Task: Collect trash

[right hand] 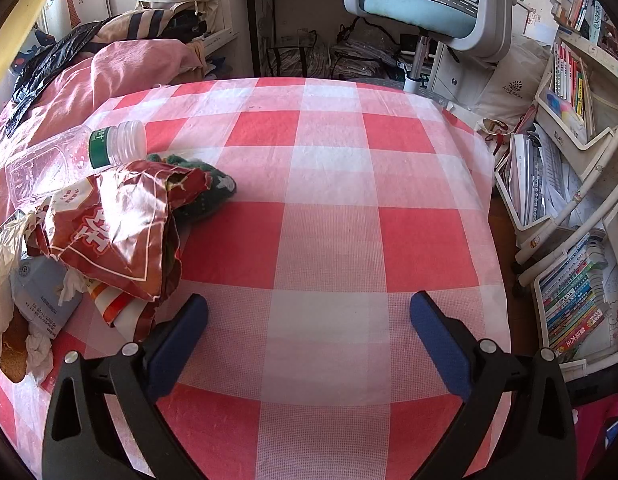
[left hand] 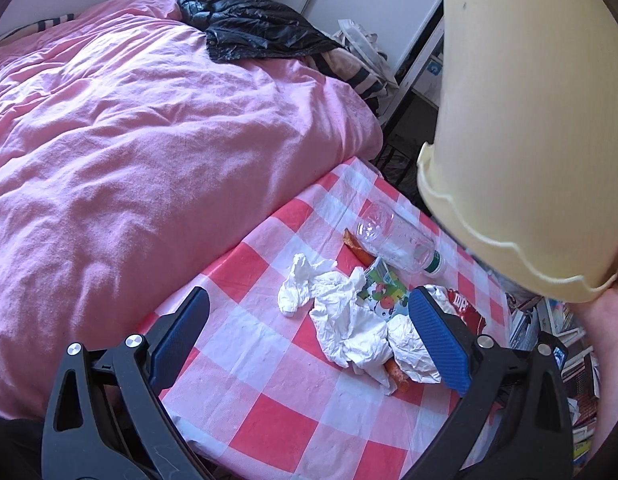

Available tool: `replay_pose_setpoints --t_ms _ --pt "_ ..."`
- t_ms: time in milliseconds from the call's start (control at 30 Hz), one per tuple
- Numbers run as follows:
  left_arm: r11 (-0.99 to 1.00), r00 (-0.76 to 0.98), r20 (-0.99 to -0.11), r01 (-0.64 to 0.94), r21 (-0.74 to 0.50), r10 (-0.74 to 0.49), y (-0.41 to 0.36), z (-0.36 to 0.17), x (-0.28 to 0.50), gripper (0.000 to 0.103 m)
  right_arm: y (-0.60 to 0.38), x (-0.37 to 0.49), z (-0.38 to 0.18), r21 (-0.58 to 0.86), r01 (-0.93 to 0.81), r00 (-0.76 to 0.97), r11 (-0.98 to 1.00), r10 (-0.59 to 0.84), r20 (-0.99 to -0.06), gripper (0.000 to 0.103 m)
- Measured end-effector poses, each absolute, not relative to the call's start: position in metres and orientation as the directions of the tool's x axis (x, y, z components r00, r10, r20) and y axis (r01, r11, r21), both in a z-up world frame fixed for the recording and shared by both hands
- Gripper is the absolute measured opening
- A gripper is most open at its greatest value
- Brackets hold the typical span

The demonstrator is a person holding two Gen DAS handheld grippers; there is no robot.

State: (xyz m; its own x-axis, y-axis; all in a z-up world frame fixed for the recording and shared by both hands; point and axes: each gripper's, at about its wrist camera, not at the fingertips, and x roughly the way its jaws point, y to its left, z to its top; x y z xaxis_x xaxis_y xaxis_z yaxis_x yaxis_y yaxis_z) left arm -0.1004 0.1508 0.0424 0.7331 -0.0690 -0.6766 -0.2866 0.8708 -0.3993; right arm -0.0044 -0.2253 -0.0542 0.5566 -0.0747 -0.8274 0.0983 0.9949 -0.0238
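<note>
A pile of trash lies on the red-and-white checked cloth [left hand: 269,400]. It holds crumpled white tissues [left hand: 341,320], a clear plastic bottle [left hand: 397,244] on its side, a colourful carton [left hand: 383,296], a red snack wrapper [left hand: 465,308] and an orange piece [left hand: 399,376]. My left gripper [left hand: 309,336] is open above the tissues and holds nothing. A cream bin [left hand: 521,132] is held tipped at the upper right by a hand [left hand: 613,320]. In the right wrist view the bottle [right hand: 69,156], red wrapper [right hand: 121,232] and a pale blue carton [right hand: 41,296] lie at the left. My right gripper [right hand: 309,340] is open over bare cloth [right hand: 329,200].
A pink duvet [left hand: 149,140] covers the bed to the left, with a black jacket [left hand: 245,24] on it. A dark green knitted item [right hand: 213,188] lies by the wrapper. An office chair [right hand: 425,12] stands beyond the cloth. Bookshelves [right hand: 569,200] crowd the right side.
</note>
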Motion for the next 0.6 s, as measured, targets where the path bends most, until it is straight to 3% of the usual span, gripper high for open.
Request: replay_pose_setpoints --t_ms 600 --pt "0.901 0.628 -0.778 -0.332 -0.280 -0.010 0.148 0.012 -0.077 0.096 -0.226 -0.004 -0.054 -0.023 0.098 0.557 0.995 -0.074 -0.827 0.096"
